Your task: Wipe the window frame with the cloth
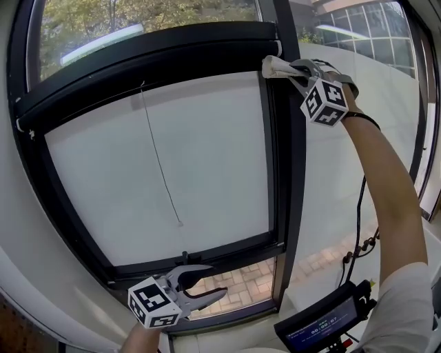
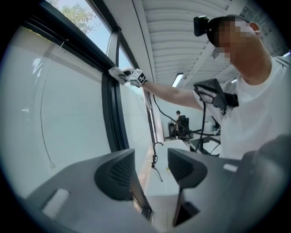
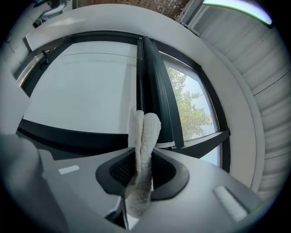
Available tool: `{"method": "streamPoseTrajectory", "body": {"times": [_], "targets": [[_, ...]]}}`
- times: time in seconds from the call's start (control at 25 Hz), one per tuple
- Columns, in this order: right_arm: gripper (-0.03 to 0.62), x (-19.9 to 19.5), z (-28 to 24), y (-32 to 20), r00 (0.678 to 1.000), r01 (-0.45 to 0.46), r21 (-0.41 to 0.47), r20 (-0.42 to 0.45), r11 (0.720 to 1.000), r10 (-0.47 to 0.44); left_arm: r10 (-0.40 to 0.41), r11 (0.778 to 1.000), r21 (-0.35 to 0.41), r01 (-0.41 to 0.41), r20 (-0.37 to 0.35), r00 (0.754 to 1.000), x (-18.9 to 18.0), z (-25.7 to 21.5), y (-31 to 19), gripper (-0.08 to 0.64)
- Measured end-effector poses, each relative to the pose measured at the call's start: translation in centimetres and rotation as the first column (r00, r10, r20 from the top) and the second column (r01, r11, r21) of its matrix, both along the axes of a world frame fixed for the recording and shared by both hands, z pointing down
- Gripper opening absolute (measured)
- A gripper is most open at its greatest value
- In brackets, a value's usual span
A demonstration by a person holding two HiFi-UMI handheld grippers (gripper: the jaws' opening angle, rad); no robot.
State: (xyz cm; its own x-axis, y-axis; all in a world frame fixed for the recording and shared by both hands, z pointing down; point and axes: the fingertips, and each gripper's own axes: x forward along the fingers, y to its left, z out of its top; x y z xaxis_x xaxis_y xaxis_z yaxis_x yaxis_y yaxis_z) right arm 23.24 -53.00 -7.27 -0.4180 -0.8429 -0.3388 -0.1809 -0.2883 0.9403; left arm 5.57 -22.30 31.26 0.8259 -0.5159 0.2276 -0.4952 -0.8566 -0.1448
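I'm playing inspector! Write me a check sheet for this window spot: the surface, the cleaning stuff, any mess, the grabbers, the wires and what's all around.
Surface: black window frame; white blind drawn most of the way down, its thin cord hanging.
Job's things: white cloth, up at the top of the frame's upright bar.
Clutter: nothing seen.
Grippers: right gripper shut on the cloth, raised high; left gripper open and empty, low by the bottom rail.
Cables: a black cable hangs beside the right arm.
Surroundings: a small screen at lower right; brick paving and trees outside.
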Motion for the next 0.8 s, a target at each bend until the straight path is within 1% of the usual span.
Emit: {"method": "streamPoseTrajectory", "body": {"times": [0.12,0.36,0.64,0.8], "targets": [[0.071,-0.5,2.0,-0.2,1.000,0.017,-0.026,-0.012,1.000,-0.017,-0.013,1.000,0.001,0.013,0.013,1.000,0.0,-0.6,0.3,0.244],[0.071,-1.0,7.6,-1.1,0.997,0.020,-0.091,-0.072,0.996,-0.027,-0.008,1.000,-0.008,0.008,0.021,1.000,0.0,-0.7,0.5,0.244],[0.071,-0.7,12.9,-2.3,0.997,0.013,-0.160,-0.079,0.987,-0.026,0.001,1.000,-0.018,-0.001,0.027,1.000,0.0,-0.7,0.4,0.244],[0.071,-0.4,16.7,-1.8,0.997,0.001,-0.200,-0.074,0.980,-0.016,0.010,1.000,-0.010,-0.010,0.043,0.999,-0.2,-0.1,1.6,0.244]]}}
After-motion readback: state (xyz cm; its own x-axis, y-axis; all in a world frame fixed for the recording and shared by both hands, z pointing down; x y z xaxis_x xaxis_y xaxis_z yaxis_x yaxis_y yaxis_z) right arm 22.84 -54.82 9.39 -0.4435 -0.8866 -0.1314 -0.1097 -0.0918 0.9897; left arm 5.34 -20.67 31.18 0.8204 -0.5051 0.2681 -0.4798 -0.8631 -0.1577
